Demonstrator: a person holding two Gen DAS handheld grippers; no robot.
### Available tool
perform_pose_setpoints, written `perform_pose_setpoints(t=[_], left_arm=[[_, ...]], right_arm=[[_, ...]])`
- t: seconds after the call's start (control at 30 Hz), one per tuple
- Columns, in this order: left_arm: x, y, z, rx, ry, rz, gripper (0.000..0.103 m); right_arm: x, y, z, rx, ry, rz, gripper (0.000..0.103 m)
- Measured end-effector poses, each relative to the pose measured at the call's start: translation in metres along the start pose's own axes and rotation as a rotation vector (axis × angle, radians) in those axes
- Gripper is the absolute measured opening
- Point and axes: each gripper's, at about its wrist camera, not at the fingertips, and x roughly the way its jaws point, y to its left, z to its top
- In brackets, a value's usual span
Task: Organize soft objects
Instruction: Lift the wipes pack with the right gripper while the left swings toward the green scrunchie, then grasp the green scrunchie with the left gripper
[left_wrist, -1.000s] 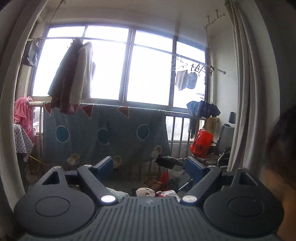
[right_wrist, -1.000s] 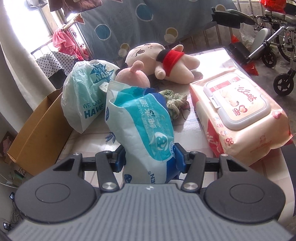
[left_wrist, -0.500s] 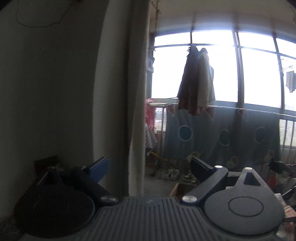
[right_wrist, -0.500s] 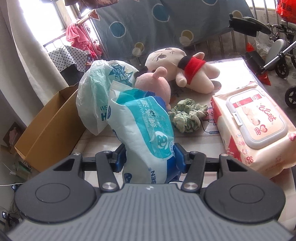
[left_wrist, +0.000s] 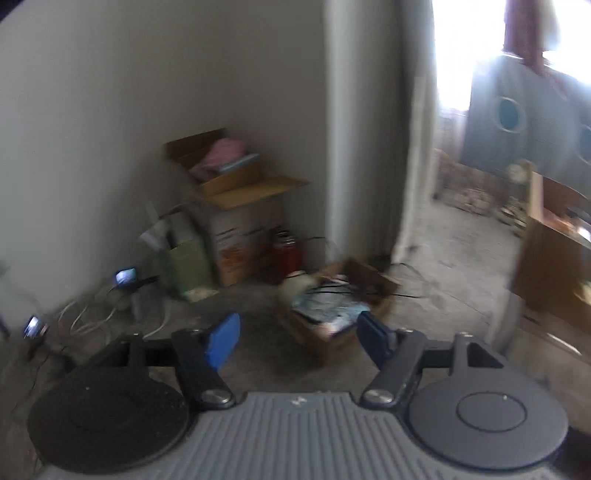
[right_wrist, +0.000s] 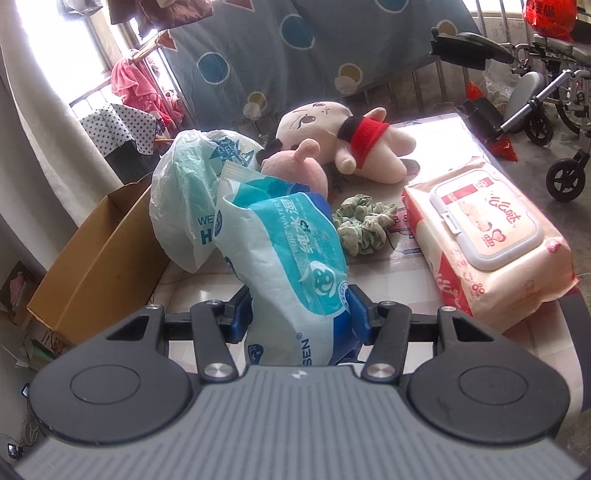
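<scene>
While the right gripper (right_wrist: 301, 314) keeps its jaws closed on the blue wipes pack (right_wrist: 284, 266), lifted a little higher above the counter (right_wrist: 402, 258) than a moment ago, the left gripper (left_wrist: 299, 338), jaws wide and empty, has swung from the window toward the floor. The pack looks bound for the cardboard box (right_wrist: 92, 254) beside the counter.

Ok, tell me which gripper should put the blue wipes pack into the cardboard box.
Right. The right gripper is shut on the blue wipes pack, beside the cardboard box. The left gripper is open, empty and faces clutter on the floor elsewhere.
</scene>
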Motion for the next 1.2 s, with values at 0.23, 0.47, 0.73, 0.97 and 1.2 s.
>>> perform_pose_setpoints(t=[0.23,0.47,0.73,0.97,1.2], left_arm=[[-0.086,-0.165,-0.036,0.288,-0.147,-0.327,0.096],[-0.153,-0.37,-0.041,0.309,-0.312,-0.904,0.101],[-0.154,-0.55,-0.053,0.543,-0.24,-1.107,0.096],[-0.121,-0.672,-0.101,0.89,-0.327,-1.088,0.087],[-0.085,-0.756,-0.126,0.95,-0.211,-1.118,0.051]], right_arm=[[-0.039,0.006,-0.017,0.007,-0.074,-0.023,0.052],[-0.054,0.002,-0.028,0.089,-0.186,-0.067,0.052],[-0.042,-0.024,-0.038,0.11,-0.219,-0.142,0.052],[-0.025,-0.059,-0.056,0.188,-0.193,-0.185,0.052],[-0.024,-0.077,-0.07,0.212,-0.202,-0.184,0.052]])
